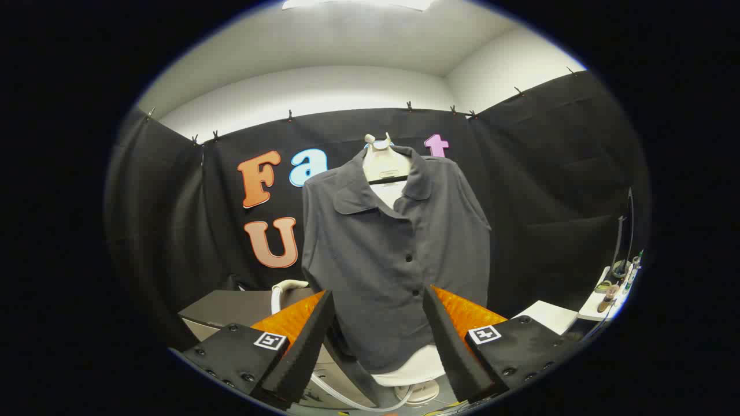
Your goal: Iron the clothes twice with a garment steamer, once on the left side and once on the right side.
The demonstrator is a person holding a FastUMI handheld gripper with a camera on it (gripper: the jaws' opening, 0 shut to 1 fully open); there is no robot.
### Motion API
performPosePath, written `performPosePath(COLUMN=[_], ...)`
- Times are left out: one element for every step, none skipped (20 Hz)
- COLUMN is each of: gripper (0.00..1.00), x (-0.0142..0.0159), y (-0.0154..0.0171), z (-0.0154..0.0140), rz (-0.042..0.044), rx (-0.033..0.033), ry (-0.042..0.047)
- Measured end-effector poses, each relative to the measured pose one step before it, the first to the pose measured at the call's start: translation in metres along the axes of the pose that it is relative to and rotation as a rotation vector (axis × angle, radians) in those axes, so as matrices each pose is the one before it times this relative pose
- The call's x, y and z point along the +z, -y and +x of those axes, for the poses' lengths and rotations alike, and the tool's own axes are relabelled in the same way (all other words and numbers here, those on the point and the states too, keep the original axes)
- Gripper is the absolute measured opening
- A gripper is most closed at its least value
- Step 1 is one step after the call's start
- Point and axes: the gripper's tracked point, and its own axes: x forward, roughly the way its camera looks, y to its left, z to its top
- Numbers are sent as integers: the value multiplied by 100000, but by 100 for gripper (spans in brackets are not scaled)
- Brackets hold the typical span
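1. Gripper (378, 332) at bottom centre of the frame, fingers spread wide, holding nothing.
2. Grey shirt (393, 242) hanging on a hanger (384, 159) at frame centre, straight ahead and beyond the fingers, long axis vertical.
3. Steamer (413, 372) low in the frame between the fingers, below the shirt hem, white and partly hidden; hose (341, 396) curving off toward lower left.
4. Probably pre-grasp: steamer lying lower and nearer than the shirt, so likely a downward reach first.
5. Tabletop (231, 306) at lower left, beside the shirt.

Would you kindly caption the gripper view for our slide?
Open hand-held gripper faces a grey shirt hanging on a mannequin hanger.
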Motion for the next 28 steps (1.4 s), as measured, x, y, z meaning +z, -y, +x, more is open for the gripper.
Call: performPosePath(gripper=[98,98,98,98,98,98,98,98,98,98,98,98,98,98,98,98,98,98,98,98,98,98,98,98,98,98,98,98], x=[-82,24,-87,-150,-134,-131,-243,-286,-199,-153,-107,-64,36,53,60,93,46,-143,-146,-142,-64,-7,260,155,83,129,85,-16], y=[-718,-607,-538,-401,-386,-350,-325,-216,-186,-195,-214,-142,-217,-187,-268,-299,-347,-406,-421,-363,-422,-557,-541,-429,-367,-250,-324,-645], z=[139,257,156,14,177,97,41,183,134,249,224,-20,78,18,90,53,-55,70,52,6,127,77,-12,166,96,175,204,270], rz=[-232,-590,-509,-283,-16,44,10,104,268,335,284,135,-10,-13,69,235,381,336,185,-108,-270,-277,106,32,-18,-156,-21,135], rx=[1418,1485,1037,753,623,722,678,406,185,388,397,272,259,239,388,463,606,915,743,789,843,946,511,436,75,-535,-485,730], ry=[-80,-79,-199,-111,77,-158,-540,-662,-559,-429,-189,-92,65,182,323,292,135,-222,-341,-545,-658,19,706,320,-124,-392,-336,-754])
